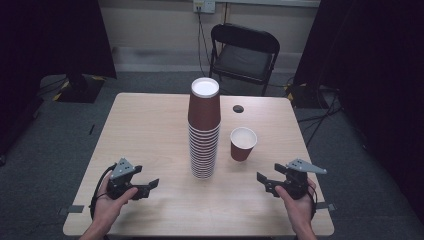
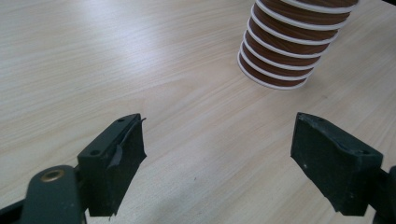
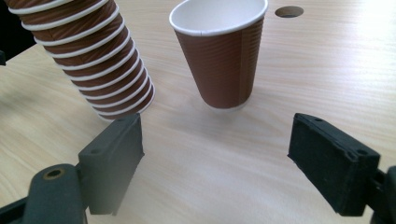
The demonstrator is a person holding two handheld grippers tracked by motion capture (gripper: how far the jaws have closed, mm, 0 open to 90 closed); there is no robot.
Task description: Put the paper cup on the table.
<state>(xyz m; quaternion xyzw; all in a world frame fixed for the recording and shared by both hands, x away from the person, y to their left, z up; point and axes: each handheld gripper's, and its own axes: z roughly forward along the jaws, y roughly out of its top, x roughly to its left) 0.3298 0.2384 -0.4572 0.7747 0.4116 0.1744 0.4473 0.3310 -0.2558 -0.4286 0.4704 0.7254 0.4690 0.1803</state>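
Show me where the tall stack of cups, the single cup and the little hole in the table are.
stack of cups (image 1: 204, 127), high view, middle of its ribbed side
single cup (image 3: 223, 70), right gripper view, brown side wall
hole in the table (image 1: 238, 108), high view, its dark centre

Tall stack of brown ribbed paper cups (image 1: 204, 131) sits upside down mid-table, with one single cup (image 1: 243, 144) upright just beside it.

We see a pale wooden desk (image 1: 150, 130) with a round hole (image 1: 238, 108) standing on grey carpet (image 1: 55, 145), a black folding chair (image 1: 243, 56) behind it, a light wall (image 1: 150, 25) with a socket (image 1: 204, 5), and dark curtains (image 1: 380, 75) at both sides.
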